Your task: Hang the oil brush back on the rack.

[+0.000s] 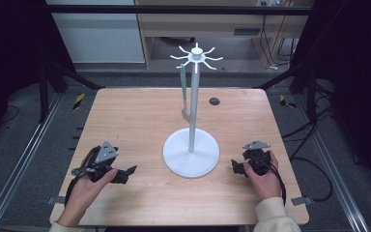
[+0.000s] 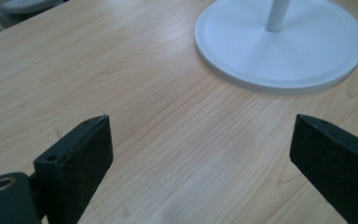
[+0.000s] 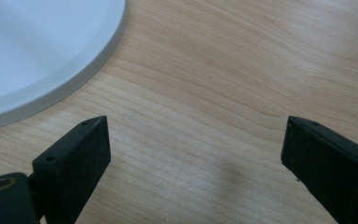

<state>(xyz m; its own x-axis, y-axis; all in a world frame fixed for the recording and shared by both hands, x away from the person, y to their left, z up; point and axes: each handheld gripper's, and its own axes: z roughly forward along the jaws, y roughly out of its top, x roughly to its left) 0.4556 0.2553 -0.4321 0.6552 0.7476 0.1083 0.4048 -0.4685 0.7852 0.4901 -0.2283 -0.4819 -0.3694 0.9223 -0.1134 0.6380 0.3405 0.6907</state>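
Observation:
A white stand [image 1: 192, 104] rises from a round base [image 1: 191, 153] in the middle of the wooden table [image 1: 135, 116], with short hooks fanned out at its top [image 1: 196, 54]. A pale green utensil [image 1: 185, 92] hangs from one hook beside the pole. My left gripper [image 1: 128, 173] lies low on the table to the left of the base, jaws wide apart over bare wood [image 2: 200, 140]. My right gripper [image 1: 236, 167] sits to the right of the base, also open with nothing between its jaws [image 3: 196, 140]. The base's rim [image 3: 84, 70] lies close to its left jaw.
A small dark round hole [image 1: 214, 101] marks the table behind the stand. Metal rails [image 1: 26, 150] run along both sides of the table. Cabinets and cables stand beyond the far edge.

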